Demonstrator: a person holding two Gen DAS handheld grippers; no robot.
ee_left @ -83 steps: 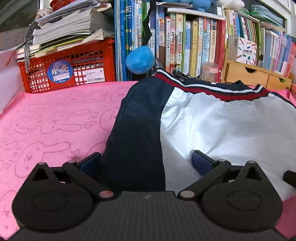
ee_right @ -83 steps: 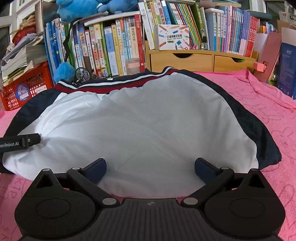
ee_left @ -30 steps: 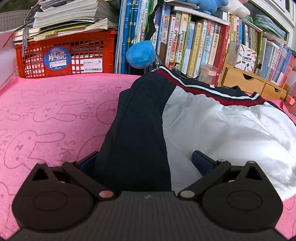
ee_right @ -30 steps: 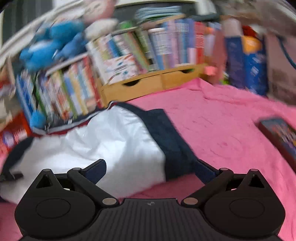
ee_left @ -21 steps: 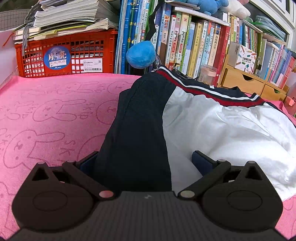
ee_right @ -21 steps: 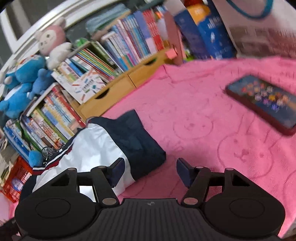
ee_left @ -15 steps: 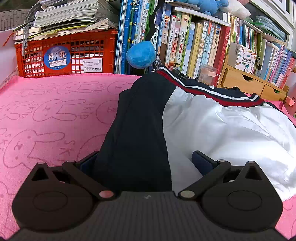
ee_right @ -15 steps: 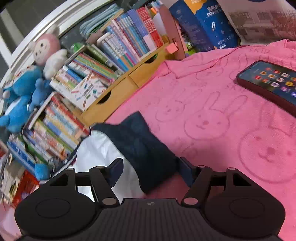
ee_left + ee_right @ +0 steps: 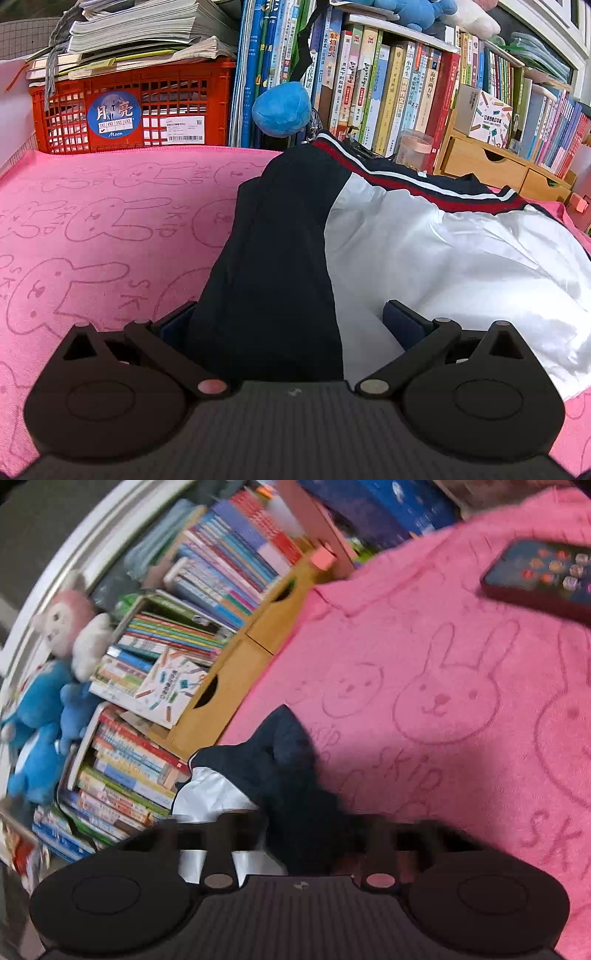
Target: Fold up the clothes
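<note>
Here the right wrist view is smeared with motion blur and rolled over, so the right gripper [image 9: 299, 834] shows only as dark streaks; its jaws are closing, with the navy corner of the garment [image 9: 291, 775] bunched between them, though whether the pads already press on the cloth cannot be told. A phone [image 9: 543, 578] with a lit screen lies far right on the pink towel [image 9: 443, 709], cut off by the frame edge. In the left wrist view the picture is sharp: the left gripper [image 9: 288, 325] has its jaws spread wide, one blue pad on each side of the garment's [image 9: 369, 236] near edge, not pinching it. The garment lies on the towel-covered tabletop, its near hem hidden under the gripper body and its right side running out of frame. It is a smooth, slightly shiny white panel beside a matte navy panel, with a band of red and white stripes along the far edge; the white part puffs up in soft wrinkles. The towel [image 9: 92, 229] is fuzzy, pressed with rabbit outlines and letters. Behind it stand a red plastic lattice crate [image 9: 129, 114] stacked with papers, a round blue plush ball [image 9: 282, 110], upright books [image 9: 388, 85] and small wooden drawers [image 9: 487, 166].
</note>
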